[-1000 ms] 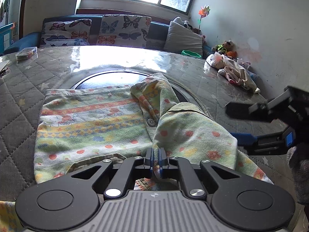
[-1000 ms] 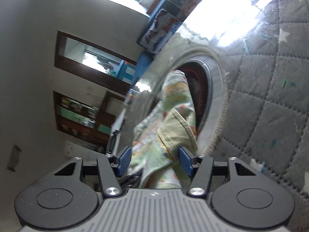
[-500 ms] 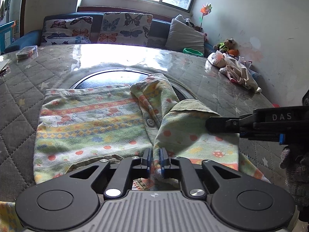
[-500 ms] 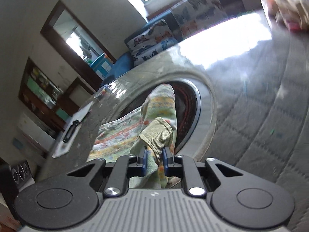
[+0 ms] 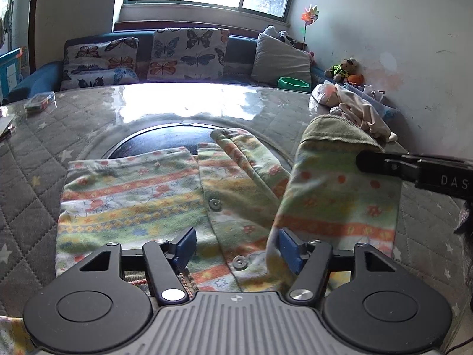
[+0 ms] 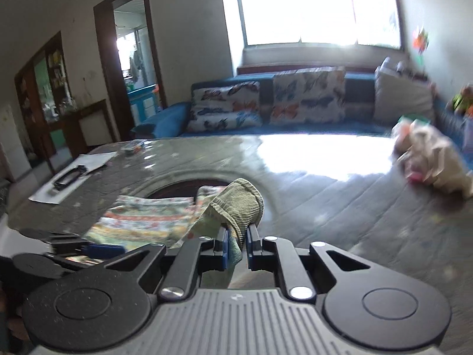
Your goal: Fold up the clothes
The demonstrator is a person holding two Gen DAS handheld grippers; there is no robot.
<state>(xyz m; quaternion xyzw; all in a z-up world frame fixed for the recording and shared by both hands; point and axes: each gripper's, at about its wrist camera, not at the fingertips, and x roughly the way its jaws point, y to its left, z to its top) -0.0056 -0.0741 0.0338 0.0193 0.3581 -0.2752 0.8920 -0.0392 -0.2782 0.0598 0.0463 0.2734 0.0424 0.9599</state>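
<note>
The garment, a small striped and flowered top with snap buttons down its front, lies spread on the quilted surface, partly over a dark round inset in the middle of it. Its right sleeve is lifted off the surface and drawn up and across, the ribbed olive cuff uppermost.

The right gripper is pinched together on the sleeve just below the cuff, the cloth squeezed between its blue pads (the cuff bulges out above them). In the left wrist view it enters from the right edge as a black finger touching the cuff.

The left gripper has its fingers spread wide apart, low over the front of the garment near the lower snaps. The hanging sleeve edge lies just beside its right pad, but nothing is clamped between the pads.

At the far right of the surface sits a pale heap of cloth. A small clear box rests at the far left, and paper lies near that edge. Beyond the surface a blue sofa carries butterfly cushions under a bright window.
</note>
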